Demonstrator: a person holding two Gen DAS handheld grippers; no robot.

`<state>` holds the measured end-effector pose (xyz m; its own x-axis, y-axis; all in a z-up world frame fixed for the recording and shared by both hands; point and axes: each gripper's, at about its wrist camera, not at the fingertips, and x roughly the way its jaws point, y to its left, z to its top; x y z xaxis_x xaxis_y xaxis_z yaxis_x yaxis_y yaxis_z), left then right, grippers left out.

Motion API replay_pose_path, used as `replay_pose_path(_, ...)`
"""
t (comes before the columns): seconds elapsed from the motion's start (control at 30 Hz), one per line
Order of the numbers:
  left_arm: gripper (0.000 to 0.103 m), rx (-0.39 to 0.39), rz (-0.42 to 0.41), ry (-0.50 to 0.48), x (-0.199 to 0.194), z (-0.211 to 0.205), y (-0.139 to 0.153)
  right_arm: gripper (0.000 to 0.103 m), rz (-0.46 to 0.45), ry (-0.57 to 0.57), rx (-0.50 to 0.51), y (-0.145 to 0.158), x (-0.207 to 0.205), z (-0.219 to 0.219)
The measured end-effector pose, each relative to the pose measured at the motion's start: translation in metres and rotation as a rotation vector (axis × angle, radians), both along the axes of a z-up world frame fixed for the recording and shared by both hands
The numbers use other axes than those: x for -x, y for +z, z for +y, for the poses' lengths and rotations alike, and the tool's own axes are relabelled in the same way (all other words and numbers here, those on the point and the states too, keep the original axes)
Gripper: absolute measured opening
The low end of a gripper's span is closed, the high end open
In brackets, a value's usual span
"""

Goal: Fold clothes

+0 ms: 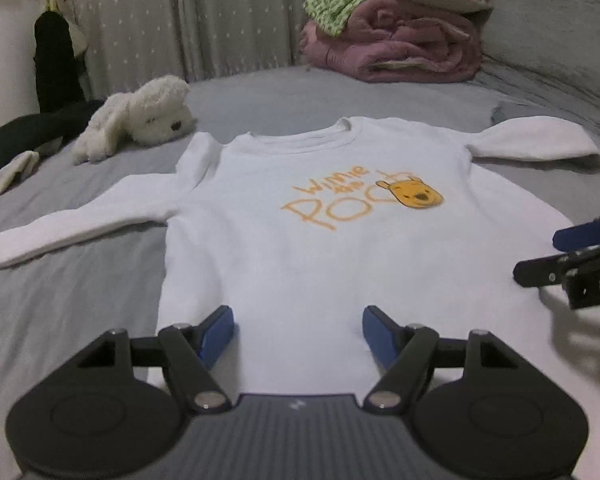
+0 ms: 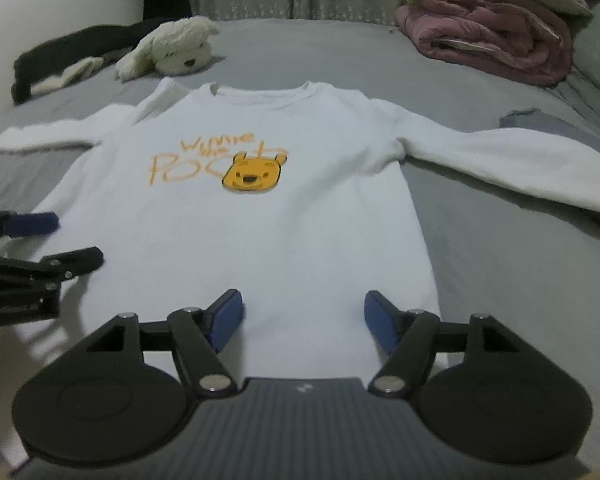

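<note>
A white long-sleeved shirt (image 1: 300, 256) with an orange Winnie the Pooh print lies flat, front up, on the grey bed, sleeves spread to both sides. It also shows in the right wrist view (image 2: 260, 232). My left gripper (image 1: 298, 334) is open and empty over the shirt's lower left hem. My right gripper (image 2: 303, 320) is open and empty over the lower right hem. Each gripper shows at the edge of the other's view: the right gripper (image 1: 540, 254) and the left gripper (image 2: 72, 240).
A white plush dog (image 1: 140, 120) lies beyond the shirt's left shoulder. Dark clothing (image 1: 28, 132) lies at the far left. A folded pink blanket (image 1: 400, 48) with green cloth on top sits at the back right. The grey bedsheet (image 1: 80, 300) surrounds the shirt.
</note>
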<state>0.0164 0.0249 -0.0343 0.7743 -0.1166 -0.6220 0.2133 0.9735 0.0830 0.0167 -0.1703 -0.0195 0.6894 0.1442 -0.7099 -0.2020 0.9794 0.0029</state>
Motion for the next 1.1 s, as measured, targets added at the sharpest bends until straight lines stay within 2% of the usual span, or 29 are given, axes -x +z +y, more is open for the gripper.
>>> replay_pose_path(0.23, 0.075, 0.007, 0.035, -0.013, 0.019, 0.003, 0.002, 0.073, 0.043, 0.042, 0.038, 0.002, 0.036, -0.013)
replay_pose_path(0.33, 0.077, -0.019, 0.051, -0.052, 0.036, 0.003, 0.004, 0.075, 0.079, 0.058, 0.049, 0.004, 0.050, -0.022)
replay_pose_path(0.43, 0.077, -0.020, 0.088, -0.093, 0.047, 0.008, 0.010, 0.074, 0.115, 0.058, 0.012, 0.009, 0.061, -0.036)
replay_pose_path(0.53, 0.077, 0.011, 0.127, -0.109, 0.054, 0.020, 0.018, 0.073, 0.131, 0.020, -0.021, 0.014, 0.068, -0.056)
replay_pose_path(0.6, 0.077, 0.042, 0.128, -0.096, 0.056, 0.030, 0.024, 0.067, 0.144, -0.018, -0.069, 0.015, 0.069, -0.072)
replay_pose_path(0.67, 0.076, 0.057, 0.122, -0.068, 0.057, 0.041, 0.030, 0.046, 0.173, -0.058, -0.132, 0.014, 0.068, -0.088)
replay_pose_path(0.77, 0.076, 0.053, 0.101, -0.035, 0.061, 0.057, 0.038, 0.035, 0.220, -0.070, -0.218, 0.011, 0.069, -0.101)
replay_pose_path(0.87, 0.075, 0.039, 0.104, 0.001, 0.061, 0.074, 0.039, 0.031, 0.238, -0.042, -0.258, 0.010, 0.075, -0.103)
replay_pose_path(0.93, 0.065, 0.048, 0.154, 0.035, 0.059, 0.086, 0.033, 0.026, 0.250, -0.025, -0.283, 0.008, 0.079, -0.103)
replay_pose_path(1.0, 0.058, 0.100, 0.246, 0.061, 0.056, 0.096, 0.022, 0.022, 0.247, -0.022, -0.284, 0.005, 0.079, -0.102)
replay_pose_path(1.03, 0.057, 0.130, 0.266, 0.060, 0.057, 0.098, 0.019, 0.013, 0.245, -0.025, -0.281, 0.004, 0.079, -0.101)
replay_pose_path(1.07, 0.055, 0.136, 0.267, 0.052, 0.059, 0.098, 0.019, 0.009, 0.247, -0.029, -0.284, 0.003, 0.078, -0.102)
replay_pose_path(1.1, 0.046, 0.142, 0.269, 0.043, 0.062, 0.097, 0.020, 0.008, 0.251, -0.038, -0.296, 0.003, 0.078, -0.103)
